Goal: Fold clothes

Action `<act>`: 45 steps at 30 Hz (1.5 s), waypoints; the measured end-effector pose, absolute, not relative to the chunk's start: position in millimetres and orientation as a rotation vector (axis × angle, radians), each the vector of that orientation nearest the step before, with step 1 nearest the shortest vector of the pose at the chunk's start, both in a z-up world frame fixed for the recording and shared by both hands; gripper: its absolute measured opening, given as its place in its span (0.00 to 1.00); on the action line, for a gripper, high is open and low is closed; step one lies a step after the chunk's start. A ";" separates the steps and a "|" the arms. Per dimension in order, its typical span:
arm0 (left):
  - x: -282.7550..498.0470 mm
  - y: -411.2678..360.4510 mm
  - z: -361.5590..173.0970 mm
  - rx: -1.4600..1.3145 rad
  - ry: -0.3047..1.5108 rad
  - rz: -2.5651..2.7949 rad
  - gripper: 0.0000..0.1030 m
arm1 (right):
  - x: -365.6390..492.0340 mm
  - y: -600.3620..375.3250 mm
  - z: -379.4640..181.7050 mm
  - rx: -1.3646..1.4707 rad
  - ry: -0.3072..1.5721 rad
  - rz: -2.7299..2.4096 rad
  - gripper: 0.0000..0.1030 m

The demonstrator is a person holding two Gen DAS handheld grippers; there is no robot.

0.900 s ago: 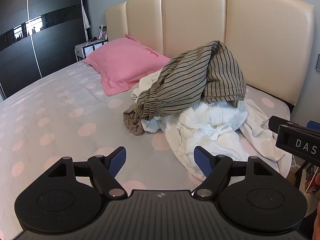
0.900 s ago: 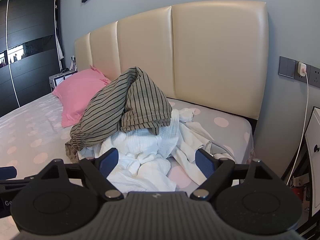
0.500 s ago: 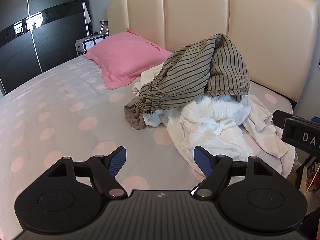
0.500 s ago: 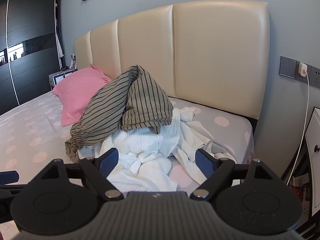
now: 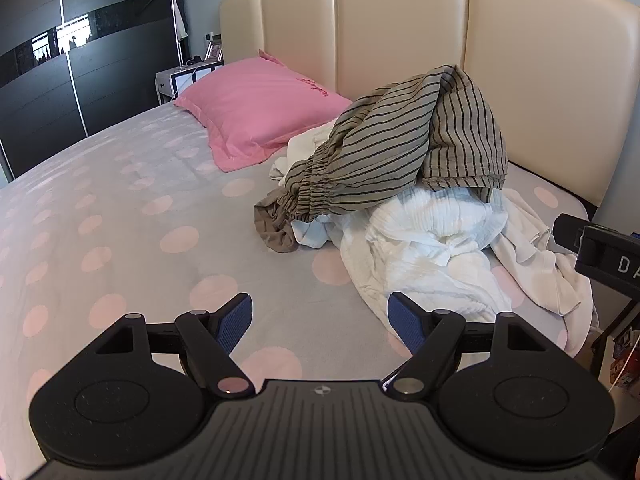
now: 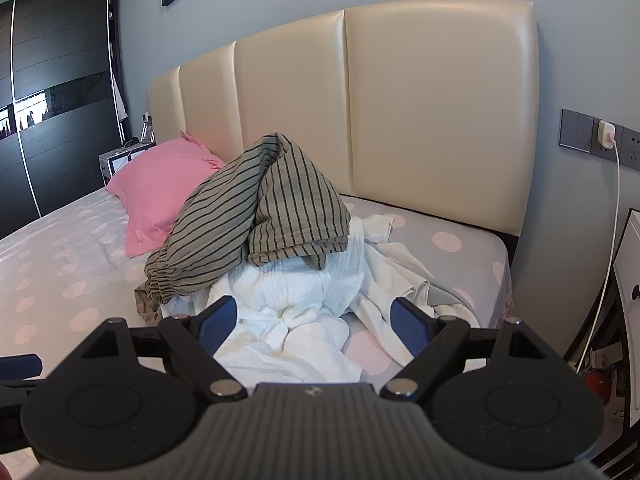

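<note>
A pile of clothes lies on the bed near the headboard. An olive striped garment (image 5: 396,152) (image 6: 256,232) is draped over the top of crumpled white clothes (image 5: 432,252) (image 6: 304,320). My left gripper (image 5: 320,320) is open and empty, above the bedsheet in front and to the left of the pile. My right gripper (image 6: 314,324) is open and empty, in front of the white clothes. Part of the right gripper's body (image 5: 604,252) shows at the right edge of the left wrist view.
The bed has a grey sheet with pink dots (image 5: 120,220) and a cream padded headboard (image 5: 400,32). A pink pillow (image 5: 256,108) lies left of the pile. A nightstand (image 5: 180,80) and dark wardrobe (image 5: 60,60) stand beyond. A wall socket with charger (image 6: 604,136) is at right.
Both grippers have moved a little closer to the pile of clothes and stay open. The clothes have not moved.
</note>
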State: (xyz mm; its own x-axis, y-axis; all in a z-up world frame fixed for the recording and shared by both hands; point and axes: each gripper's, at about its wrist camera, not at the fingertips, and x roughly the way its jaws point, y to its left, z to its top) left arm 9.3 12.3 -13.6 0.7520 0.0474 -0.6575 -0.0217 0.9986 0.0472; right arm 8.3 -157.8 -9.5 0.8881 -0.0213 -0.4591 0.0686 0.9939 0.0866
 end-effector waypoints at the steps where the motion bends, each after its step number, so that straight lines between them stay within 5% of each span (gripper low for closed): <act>1: 9.2 12.3 -13.6 0.038 0.719 0.038 0.72 | 8.2 -157.4 -9.2 0.101 0.475 -0.047 0.83; 45: 9.2 17.2 -17.7 0.011 0.725 0.053 0.72 | 6.7 -155.1 -10.7 0.092 0.488 -0.045 0.83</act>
State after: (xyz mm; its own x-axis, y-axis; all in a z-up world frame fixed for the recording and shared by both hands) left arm 9.2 17.2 -17.7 0.7472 0.0522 -0.6625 -0.0445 0.9986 0.0284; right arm 6.7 -155.1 -10.7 0.8825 -0.0209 -0.4698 0.0648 0.9949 0.0775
